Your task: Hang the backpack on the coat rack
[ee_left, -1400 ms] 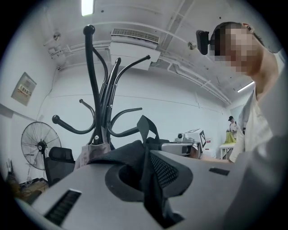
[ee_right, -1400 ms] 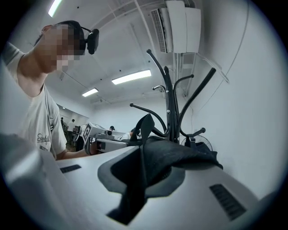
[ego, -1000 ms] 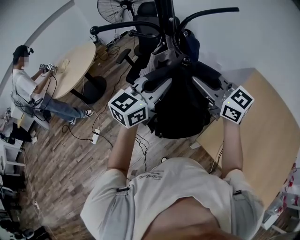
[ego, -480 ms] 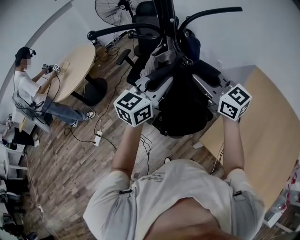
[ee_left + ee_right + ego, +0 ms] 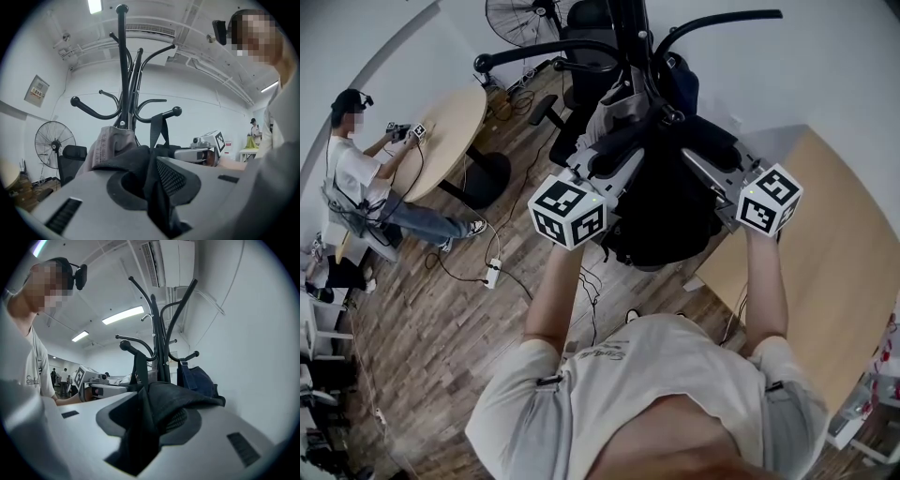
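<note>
A black backpack (image 5: 661,211) hangs against the black coat rack (image 5: 630,37), and its strap (image 5: 159,129) runs up to a hook. My left gripper (image 5: 617,155) holds it from the left, shut on a fold of its black fabric (image 5: 140,164). My right gripper (image 5: 698,171) is at its right side. The right jaws have just been opening, and the backpack's fabric (image 5: 178,401) still lies loosely between them.
A navy bag (image 5: 197,378) and a grey garment (image 5: 108,143) hang on the same rack. A wooden table (image 5: 834,281) stands at the right. At the left are a round table (image 5: 450,131) and a seated person (image 5: 356,178). A fan (image 5: 520,19) and an office chair (image 5: 581,94) stand behind.
My right gripper has sunk slightly beside the backpack. The backpack stays against the rack between both grippers, and the left gripper has hardly moved.
</note>
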Tool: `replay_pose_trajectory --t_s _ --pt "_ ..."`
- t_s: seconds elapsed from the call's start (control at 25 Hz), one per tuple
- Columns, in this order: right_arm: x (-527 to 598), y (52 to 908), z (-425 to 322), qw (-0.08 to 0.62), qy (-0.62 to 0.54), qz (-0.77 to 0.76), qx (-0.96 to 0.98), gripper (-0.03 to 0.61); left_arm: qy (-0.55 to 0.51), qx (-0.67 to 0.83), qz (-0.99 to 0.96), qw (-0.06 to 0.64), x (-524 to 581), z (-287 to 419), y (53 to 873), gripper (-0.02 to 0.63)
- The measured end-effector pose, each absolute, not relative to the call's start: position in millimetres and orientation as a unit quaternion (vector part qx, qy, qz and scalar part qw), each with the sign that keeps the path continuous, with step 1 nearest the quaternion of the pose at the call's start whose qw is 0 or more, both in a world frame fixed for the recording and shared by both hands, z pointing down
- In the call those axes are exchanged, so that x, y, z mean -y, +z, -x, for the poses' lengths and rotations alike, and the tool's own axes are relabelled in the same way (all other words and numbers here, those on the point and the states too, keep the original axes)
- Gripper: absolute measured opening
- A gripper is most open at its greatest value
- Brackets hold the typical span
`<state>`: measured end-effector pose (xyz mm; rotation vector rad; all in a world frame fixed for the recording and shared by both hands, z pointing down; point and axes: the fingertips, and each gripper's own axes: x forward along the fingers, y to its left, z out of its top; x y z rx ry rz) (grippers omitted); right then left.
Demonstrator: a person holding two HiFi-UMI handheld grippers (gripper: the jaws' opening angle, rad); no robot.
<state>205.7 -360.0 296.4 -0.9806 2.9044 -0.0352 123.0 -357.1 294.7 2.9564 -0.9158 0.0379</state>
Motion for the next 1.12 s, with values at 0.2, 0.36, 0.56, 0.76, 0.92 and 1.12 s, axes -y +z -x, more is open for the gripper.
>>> replay_pose_trajectory --t_s 0.2,0.36,0.56,0.76,0.92,1.12 --pt "347.2 296.9 -219.2 0.02 -0.015 0.348 -0.937 0.149 0.022 0.304 -0.952 0.026 348.9 -121.7 292.0 0.056" --pt "337.1 305.6 -230.0 0.011 -0.023 0.357 -0.934 0.156 0.037 0.317 -0.948 0.023 341.3 -117.3 294.3 0.084" --pt "331.9 310.6 -236.4 0.005 -0.014 0.371 -0.928 0.156 0.005 0.348 -0.936 0.044 333.4 -101.0 296.5 0.094" --pt "317.1 312.0 -241.8 -0.002 0.006 0.37 -0.929 0.118 -0.007 0.397 -0.917 0.036 318.4 -89.1 299.0 0.093" --pt "304.7 307.5 -241.4 0.009 0.015 0.355 -0.935 0.058 -0.027 0.406 -0.913 0.033 301.5 -88.8 295.8 0.071" --pt "292.8 323.5 -231.5 0.015 0.007 0.348 -0.937 -0.005 0.006 0.398 -0.917 0.016 286.2 -101.9 311.9 0.057"
